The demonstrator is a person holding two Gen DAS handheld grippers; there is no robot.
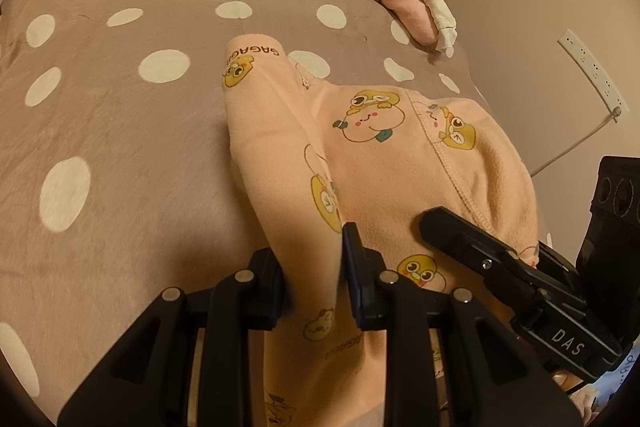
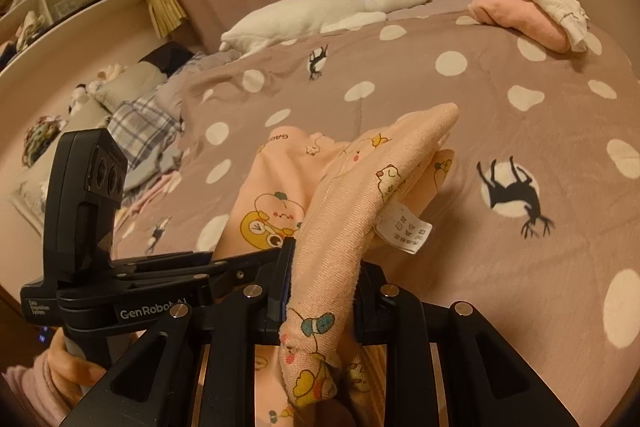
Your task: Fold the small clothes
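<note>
- Left wrist view: the left tongs (image 1: pixel 314 267) are closed on a fold of the peach printed garment (image 1: pixel 384 155), the cloth pinched between the two fingers and running on under the camera.
- The garment looks like light, soft fleece. It drapes and bunches, so I judge it will sag wherever it is not held; the stitched seam and the hem edges seem the firmest places to grip.
- The right tongs (image 1: pixel 452 231) reach in from the right and lie against the same garment near its seam.
- The far part of the garment rests on the spotted bedspread (image 1: pixel 120 131), which lies bare and wide to the left. The bed edge falls away on the right, toward the wall.
- Right wrist view: the right tongs (image 2: pixel 320 291) are clamped on a thick rolled band of the garment (image 2: pixel 340 211), with the care label (image 2: pixel 404 229) hanging beside it.
- The left tongs (image 2: pixel 224 261) come in close alongside from the left, held by a hand (image 2: pixel 70 367).
- Folded clothes (image 2: pixel 528 15) sit far off near the right bed edge, and a toy goose (image 2: pixel 320 13) lies at the head, both well clear of the open bedspread (image 2: pixel 500 131) ahead.
</note>
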